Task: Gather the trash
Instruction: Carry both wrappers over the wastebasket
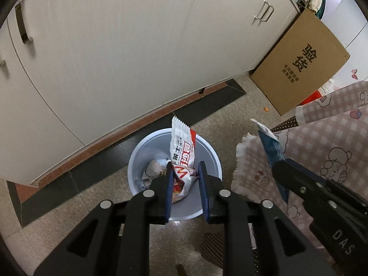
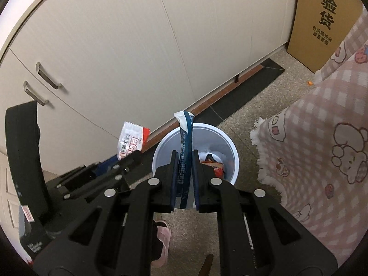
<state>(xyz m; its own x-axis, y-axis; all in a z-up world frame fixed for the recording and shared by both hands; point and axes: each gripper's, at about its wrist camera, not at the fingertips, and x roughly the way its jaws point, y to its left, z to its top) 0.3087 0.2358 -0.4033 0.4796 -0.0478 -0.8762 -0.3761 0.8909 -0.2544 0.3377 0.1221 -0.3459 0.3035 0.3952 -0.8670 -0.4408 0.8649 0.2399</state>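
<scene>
A white round trash bin [image 1: 207,151] stands on the speckled floor below both grippers, with crumpled wrappers inside; it also shows in the right wrist view [image 2: 227,142]. My left gripper [image 1: 185,166] holds a white and red snack wrapper [image 1: 182,151] upright over the bin; the jaws look only partly closed around it. My right gripper [image 2: 184,155] is shut on a blue and white wrapper [image 2: 185,138], held upright over the bin's near rim. Each gripper shows in the other's view: the right gripper [image 1: 279,164] with its blue wrapper [image 1: 271,147], the left gripper [image 2: 133,156] with its snack wrapper [image 2: 132,139].
Beige cabinet doors [image 1: 115,57] with metal handles stand behind the bin. A cardboard box [image 1: 303,62] leans at the back right. A pink checked cloth with cartoon prints [image 1: 322,161] hangs at the right. A pink slipper [image 2: 162,241] is on the floor below.
</scene>
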